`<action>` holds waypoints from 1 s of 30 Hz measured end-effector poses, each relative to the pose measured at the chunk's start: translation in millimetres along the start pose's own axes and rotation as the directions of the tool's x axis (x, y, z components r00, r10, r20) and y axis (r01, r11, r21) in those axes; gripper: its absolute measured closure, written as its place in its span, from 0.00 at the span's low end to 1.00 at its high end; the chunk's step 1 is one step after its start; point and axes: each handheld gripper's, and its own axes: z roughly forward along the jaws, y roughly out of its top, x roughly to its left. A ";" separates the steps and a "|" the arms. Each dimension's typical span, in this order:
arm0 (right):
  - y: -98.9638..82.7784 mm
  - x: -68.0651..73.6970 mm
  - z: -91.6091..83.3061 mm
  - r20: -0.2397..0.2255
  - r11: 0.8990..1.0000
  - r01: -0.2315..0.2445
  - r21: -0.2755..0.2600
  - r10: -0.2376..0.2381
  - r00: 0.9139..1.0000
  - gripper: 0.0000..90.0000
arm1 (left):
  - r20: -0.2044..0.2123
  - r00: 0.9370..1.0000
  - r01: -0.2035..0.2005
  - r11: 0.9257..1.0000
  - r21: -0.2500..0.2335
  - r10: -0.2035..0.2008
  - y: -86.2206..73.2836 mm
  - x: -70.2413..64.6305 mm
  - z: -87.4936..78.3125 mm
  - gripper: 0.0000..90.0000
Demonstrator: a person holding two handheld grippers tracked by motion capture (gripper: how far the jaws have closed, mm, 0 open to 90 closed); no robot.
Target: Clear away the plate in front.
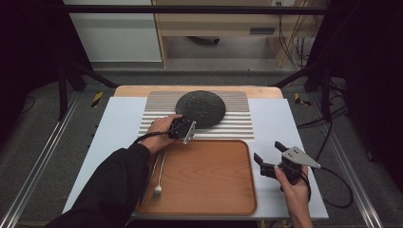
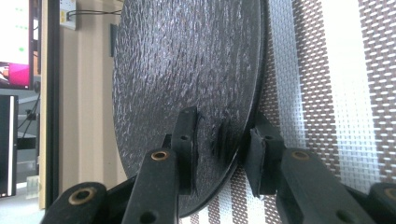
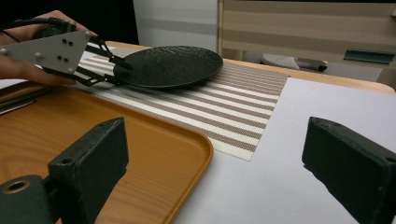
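A black textured plate rests on a striped placemat at the far middle of the table. My left gripper reaches its near-left rim. In the left gripper view its jaws straddle the plate's edge, one above and one beneath, closed on it. The right gripper view shows that same gripper pinching the plate. My right gripper hovers over the white table right of the tray, jaws wide open and holding nothing.
An orange-brown wooden tray lies at the near middle, its corner also visible. A fork and another long utensil lie along the tray's left edge. White table surface lies to the right.
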 end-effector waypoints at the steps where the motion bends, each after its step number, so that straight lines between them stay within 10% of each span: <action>1: 0.0 0.1 0.0 -0.001 1.000 -0.001 0.001 0.001 1.000 0.08 | 0.002 1.000 0.009 1.000 -0.001 -0.009 -0.1 0.3 0.3 0.76; 30: -0.3 0.1 -0.2 0.000 1.000 0.003 0.006 -0.003 1.000 0.08 | -0.068 0.996 -0.053 0.999 0.007 0.053 10.3 1.0 -6.4 0.92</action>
